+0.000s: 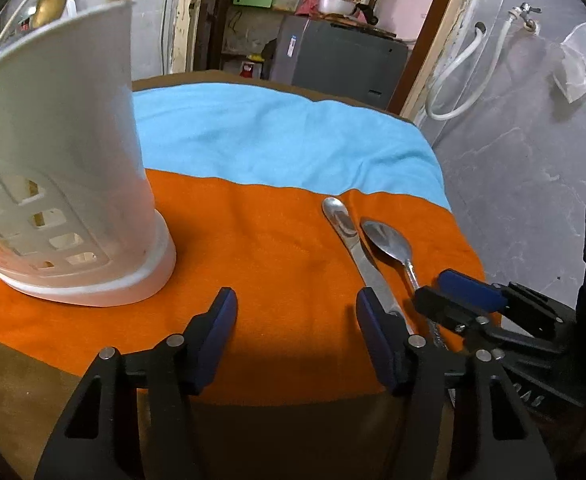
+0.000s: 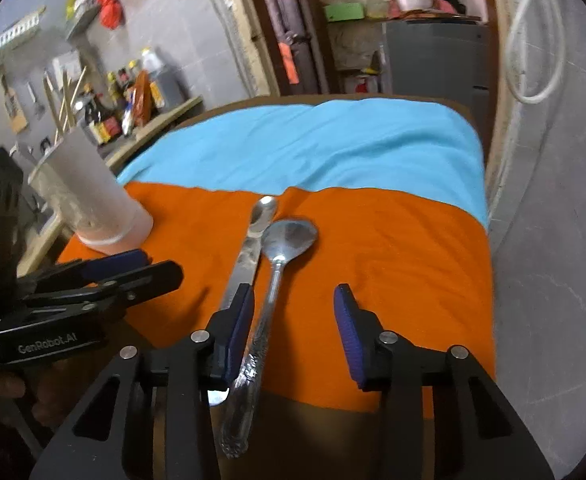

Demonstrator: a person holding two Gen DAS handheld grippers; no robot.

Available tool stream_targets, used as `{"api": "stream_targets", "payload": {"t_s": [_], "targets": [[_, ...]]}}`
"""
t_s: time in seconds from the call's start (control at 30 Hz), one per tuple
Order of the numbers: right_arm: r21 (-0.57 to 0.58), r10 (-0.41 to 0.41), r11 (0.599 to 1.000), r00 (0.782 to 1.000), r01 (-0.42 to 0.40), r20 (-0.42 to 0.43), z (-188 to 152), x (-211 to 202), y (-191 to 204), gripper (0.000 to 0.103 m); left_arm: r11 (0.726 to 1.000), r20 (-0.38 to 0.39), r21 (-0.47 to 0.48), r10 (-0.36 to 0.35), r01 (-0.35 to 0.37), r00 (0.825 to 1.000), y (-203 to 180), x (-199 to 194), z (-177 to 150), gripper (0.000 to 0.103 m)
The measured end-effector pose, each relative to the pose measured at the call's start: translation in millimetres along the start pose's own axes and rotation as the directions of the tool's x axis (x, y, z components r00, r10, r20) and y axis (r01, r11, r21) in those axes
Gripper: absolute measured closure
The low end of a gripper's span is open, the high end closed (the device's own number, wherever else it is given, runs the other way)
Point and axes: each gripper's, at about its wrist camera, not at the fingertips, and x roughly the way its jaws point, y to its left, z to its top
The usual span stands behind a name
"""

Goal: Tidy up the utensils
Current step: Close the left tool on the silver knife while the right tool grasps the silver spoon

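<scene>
Two cloths, orange (image 2: 373,248) and blue (image 2: 313,148), cover table; grey walls.

Shiny smooth metal spoon (image 2: 289,236) and knife (image 2: 249,248). Bumpy pattern on spoon handle. Matt white plastic holder (image 1: 65,184) with cut-out holes. Soft fuzzy orange cloth (image 1: 277,248), smooth blue cloth (image 1: 269,136). Black plastic fingers with blue rubbery pads (image 2: 347,320).

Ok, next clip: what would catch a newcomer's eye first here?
Two metal utensils, a butter knife and a spoon, lie side by side on the bright orange cloth, which overlaps a sky-blue one. To their left stands a tall white utensil holder. Both grippers, left gripper and right gripper, are open.
</scene>
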Motion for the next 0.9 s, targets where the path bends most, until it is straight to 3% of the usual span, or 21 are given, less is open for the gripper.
{"api": "stream_targets", "payload": {"t_s": [0.13, 0.2, 0.23, 0.4, 0.57, 0.77, 0.9], "targets": [[-0.032, -0.032, 0.999, 0.997, 0.03, -0.063, 2, 16, 8, 0.076, 1.0, -0.008, 0.014, -0.012, 0.012, 1.0, -3, 1, 2, 0.056], [-0.021, -0.06, 0.998, 0.997, 0.059, -0.058, 3, 15, 5, 0.093, 0.999, -0.017, 0.029, -0.025, 0.026, 1.0, -7, 4, 3, 0.066], [-0.012, -0.071, 0.997, 0.996, 0.07, -0.056, 2, 14, 3, 0.095, 0.999, -0.024, 0.041, -0.035, 0.036, 0.999, -9, 6, 4, 0.069], [0.07, -0.122, 0.99, 0.992, 0.124, -0.035, 1, 5, -20, 0.097, 0.991, -0.067, 0.101, -0.076, 0.083, 0.995, -28, 22, 12, 0.077], [0.12, -0.128, 0.984, 0.992, 0.129, -0.024, -1, -2, -36, 0.097, 0.99, -0.127, 0.12, -0.062, 0.077, 0.99, -43, 43, 26, 0.077], [0.146, -0.11, 0.983, 0.994, 0.112, -0.02, 2, -1, -40, 0.097, 0.993, -0.16, 0.118, -0.007, 0.026, 0.987, -52, 56, 37, 0.077], [0.146, -0.111, 0.983, 0.994, 0.113, -0.021, 1, -1, -39, 0.097, 0.981, -0.173, 0.192, 0.063, -0.029, 0.983, -64, 64, 39, 0.078]]}}
